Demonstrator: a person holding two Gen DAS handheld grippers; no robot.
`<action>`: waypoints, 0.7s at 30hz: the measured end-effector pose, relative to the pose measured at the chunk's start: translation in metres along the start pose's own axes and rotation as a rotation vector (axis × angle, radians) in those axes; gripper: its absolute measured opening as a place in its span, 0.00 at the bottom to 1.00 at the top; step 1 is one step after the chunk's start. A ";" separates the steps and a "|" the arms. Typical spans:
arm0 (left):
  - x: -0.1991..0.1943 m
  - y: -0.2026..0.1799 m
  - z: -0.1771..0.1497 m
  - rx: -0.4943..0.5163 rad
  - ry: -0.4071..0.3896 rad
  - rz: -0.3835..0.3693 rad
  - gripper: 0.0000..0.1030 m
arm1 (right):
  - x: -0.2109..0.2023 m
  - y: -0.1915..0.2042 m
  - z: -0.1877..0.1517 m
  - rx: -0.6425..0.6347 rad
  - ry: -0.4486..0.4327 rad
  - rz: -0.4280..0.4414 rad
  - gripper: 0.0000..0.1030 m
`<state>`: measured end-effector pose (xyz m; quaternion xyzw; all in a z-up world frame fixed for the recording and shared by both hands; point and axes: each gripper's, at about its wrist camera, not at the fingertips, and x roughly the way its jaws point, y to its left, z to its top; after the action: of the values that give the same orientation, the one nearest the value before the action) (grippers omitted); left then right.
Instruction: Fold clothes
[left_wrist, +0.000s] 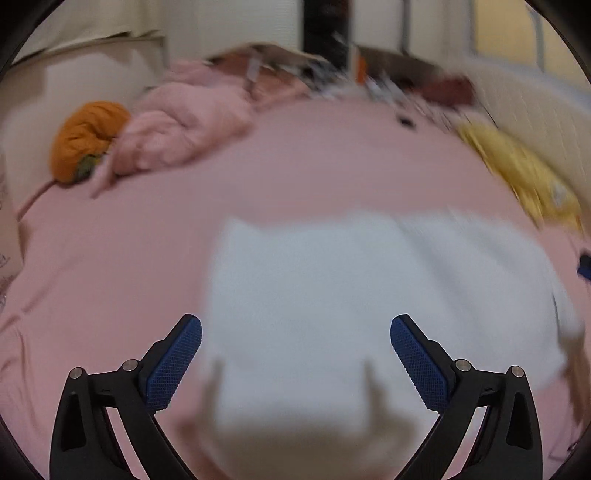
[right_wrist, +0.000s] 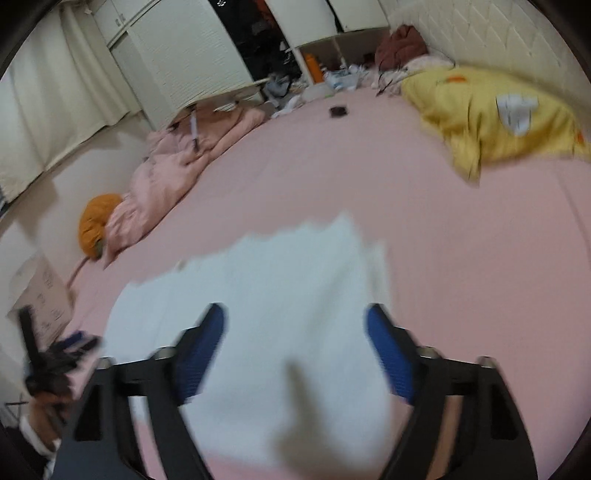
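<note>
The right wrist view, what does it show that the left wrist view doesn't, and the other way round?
Only the right wrist view shows the cardboard box at its left edge and the orange bottle far back. Only the left wrist view shows the left gripper close up, jaws open. Both share the white garment lying on the pink bed sheet, the yellow pillow, the rumpled pink blanket and the orange bundle.

folded cloth (right_wrist: 258, 314) on bed (right_wrist: 461, 277), pillow (right_wrist: 491, 122) behind, right
</note>
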<state>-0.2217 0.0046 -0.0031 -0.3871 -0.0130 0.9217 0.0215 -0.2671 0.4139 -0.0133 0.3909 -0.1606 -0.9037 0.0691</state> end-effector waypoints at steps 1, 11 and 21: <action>0.007 0.019 0.014 -0.035 -0.007 -0.007 1.00 | 0.014 -0.013 0.021 0.000 0.028 -0.013 0.81; 0.140 0.073 0.063 -0.164 0.266 -0.204 0.89 | 0.105 -0.053 0.099 -0.009 0.307 0.015 0.81; 0.081 0.041 0.069 0.037 0.148 -0.248 0.09 | 0.094 -0.018 0.081 -0.087 0.357 0.102 0.09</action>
<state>-0.3293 -0.0332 -0.0146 -0.4491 -0.0421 0.8809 0.1432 -0.3900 0.4265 -0.0319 0.5332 -0.1262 -0.8213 0.1591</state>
